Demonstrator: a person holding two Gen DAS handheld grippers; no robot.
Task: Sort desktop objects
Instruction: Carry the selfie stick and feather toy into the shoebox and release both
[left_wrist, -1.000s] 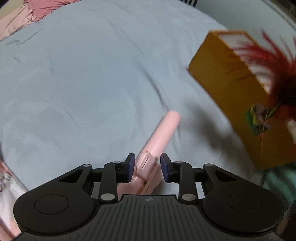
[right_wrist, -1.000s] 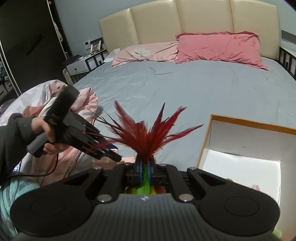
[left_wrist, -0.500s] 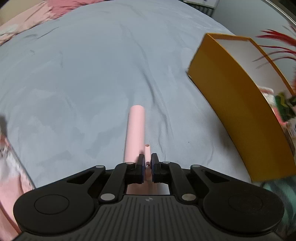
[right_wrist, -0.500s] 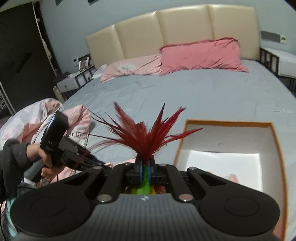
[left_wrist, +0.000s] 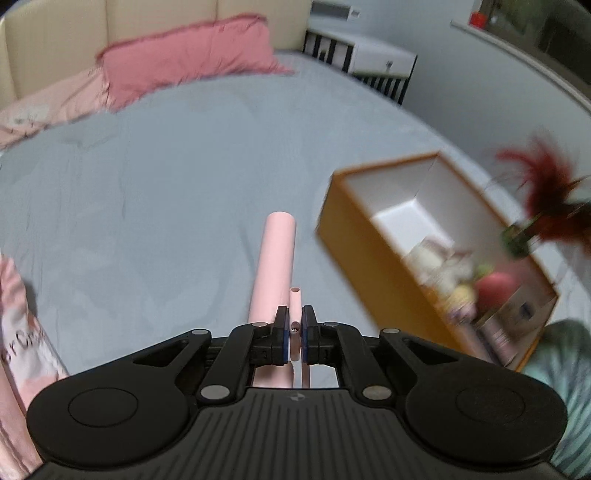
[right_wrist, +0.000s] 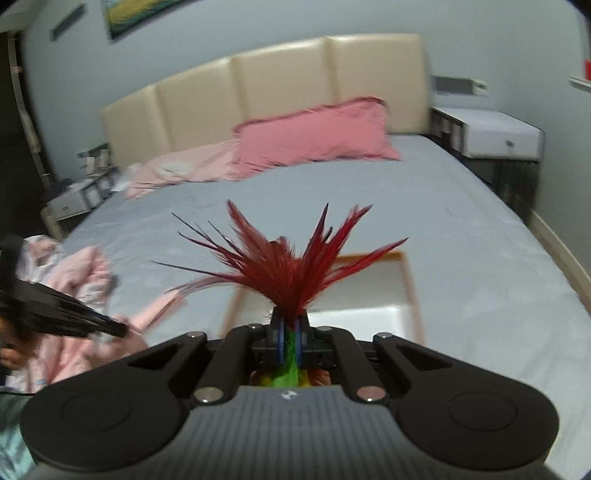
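Note:
My left gripper (left_wrist: 294, 328) is shut on the thin side stem of a pink tube (left_wrist: 277, 258), which it holds above the grey bed, pointing forward. To its right sits an orange box (left_wrist: 343, 240) with a white inside and several small items in it. My right gripper (right_wrist: 290, 325) is shut on a red feather toy (right_wrist: 284, 266) with green at its base, and the box rim (right_wrist: 408, 280) shows just behind the feathers. The feather toy (left_wrist: 546, 206) hangs over the box's far right side. The left gripper (right_wrist: 110, 326) and pink tube (right_wrist: 159, 306) show blurred at the left.
The grey bed sheet (left_wrist: 147, 203) spreads ahead. Pink pillows (right_wrist: 314, 136) lie against a cream headboard (right_wrist: 280, 85). A white nightstand (right_wrist: 491, 136) stands at the right of the bed. Pink clothing (right_wrist: 66, 280) is bunched at the bed's left edge.
The left jaws closed on the pink tube's stem and lifted it off the sheet. The right gripper carried the feather toy sideways until the box lies straight ahead.

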